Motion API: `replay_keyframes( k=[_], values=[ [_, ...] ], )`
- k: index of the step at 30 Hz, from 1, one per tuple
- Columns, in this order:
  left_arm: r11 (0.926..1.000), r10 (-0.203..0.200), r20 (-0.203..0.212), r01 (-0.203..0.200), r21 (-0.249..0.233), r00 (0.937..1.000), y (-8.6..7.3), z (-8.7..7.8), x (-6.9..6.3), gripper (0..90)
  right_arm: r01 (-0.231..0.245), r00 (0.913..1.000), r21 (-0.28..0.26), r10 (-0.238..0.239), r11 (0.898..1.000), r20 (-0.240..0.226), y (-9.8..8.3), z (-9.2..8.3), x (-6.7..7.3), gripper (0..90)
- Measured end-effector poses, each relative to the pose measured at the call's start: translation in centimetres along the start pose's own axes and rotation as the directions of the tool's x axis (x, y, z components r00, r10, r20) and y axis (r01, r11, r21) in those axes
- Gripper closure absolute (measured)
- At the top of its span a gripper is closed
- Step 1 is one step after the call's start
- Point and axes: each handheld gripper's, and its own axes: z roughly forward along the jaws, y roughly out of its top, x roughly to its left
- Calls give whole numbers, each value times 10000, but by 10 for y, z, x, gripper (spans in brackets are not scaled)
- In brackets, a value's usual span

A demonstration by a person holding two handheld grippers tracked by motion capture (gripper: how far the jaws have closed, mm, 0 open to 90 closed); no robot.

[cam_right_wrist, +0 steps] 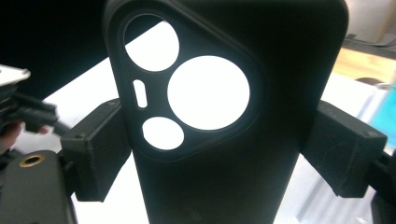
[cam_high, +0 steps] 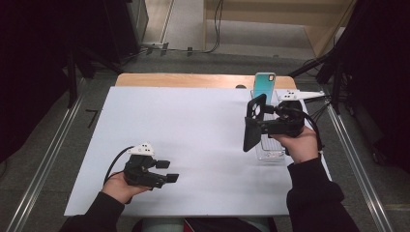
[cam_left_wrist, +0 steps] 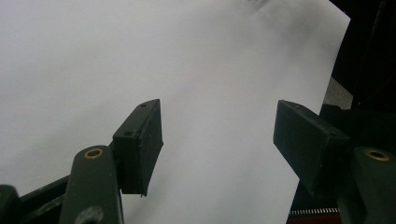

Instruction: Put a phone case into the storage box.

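Observation:
A black phone case [cam_high: 253, 123] with round camera cut-outs hangs above the right side of the white table, and my right gripper [cam_high: 258, 121] is shut on it. In the right gripper view the case [cam_right_wrist: 261, 154] stands upright with both pads pressed on its side edges. Behind it a teal phone [cam_high: 264, 85] stands upright at the far end of a clear plastic rack [cam_high: 270, 147]. My left gripper [cam_high: 167, 171] rests low near the table's front left, open with nothing between its fingers [cam_left_wrist: 140, 144].
The white sheet [cam_high: 183, 135] covers most of a wooden table whose far edge [cam_high: 193, 80] shows. Metal rails run along both sides on the floor. Black cables [cam_high: 316, 113] lie off the table's right edge. Dark curtains stand at left and right.

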Motion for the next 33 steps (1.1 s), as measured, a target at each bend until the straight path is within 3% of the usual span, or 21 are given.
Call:
replay_keyframes(
  k=[11,16,20,27,33],
  values=[
    [9998,-213,-210,211,-72,9996,-7,-7,1,331,-406,9894,-483,469,9980,1376,4,-15,-24,125],
    [9990,-394,-406,385,-229,9984,-11,-10,1,330,-756,9774,-828,903,9937,1914,5,-15,-35,125],
    [9986,-480,-486,469,-244,9977,-14,-12,2,331,-710,9583,-899,930,9934,2703,5,-13,-43,125],
    [9972,-677,-579,656,-372,9960,-18,-15,4,331,-734,9383,-928,1003,9930,3310,10,-2,-57,125],
    [9961,-780,-669,750,-460,9947,-21,-18,5,330,-896,9286,-997,1193,9910,3513,16,11,-72,125]
  ],
)
